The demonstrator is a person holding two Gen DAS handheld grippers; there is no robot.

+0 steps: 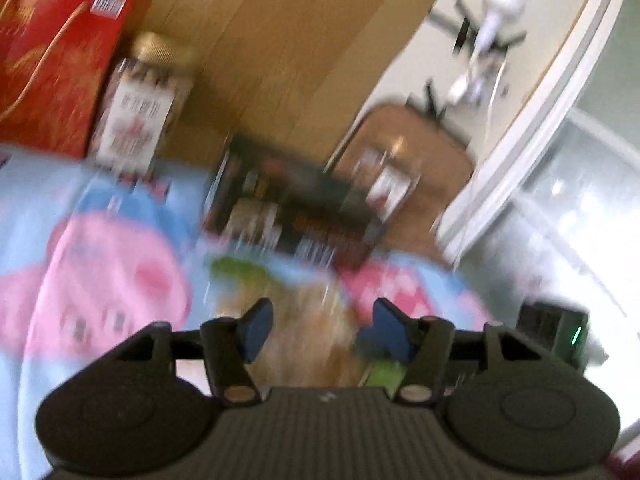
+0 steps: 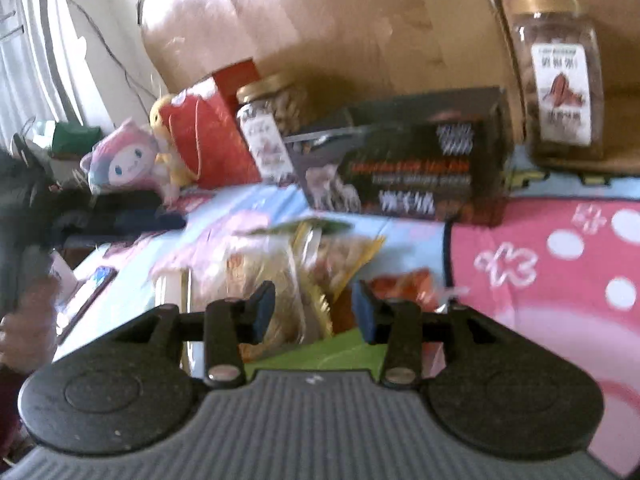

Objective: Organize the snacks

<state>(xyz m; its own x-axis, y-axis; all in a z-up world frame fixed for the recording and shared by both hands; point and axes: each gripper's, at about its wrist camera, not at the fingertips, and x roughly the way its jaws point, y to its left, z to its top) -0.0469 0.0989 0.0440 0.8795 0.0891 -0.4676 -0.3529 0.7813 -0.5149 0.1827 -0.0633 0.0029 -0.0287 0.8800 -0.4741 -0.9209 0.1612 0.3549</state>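
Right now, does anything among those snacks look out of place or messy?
Mostly tidy: the dark box, two jars and the red bag stand along the back. The odd part is the crinkly snack packets lying loose and overlapping in front of the right tool. The pictures are too blurred to show any spill or damage.

Each gripper, left (image 1: 320,330) and right (image 2: 314,312), is built with blue pads, black fingers, silver screws and a ribbed grey housing.
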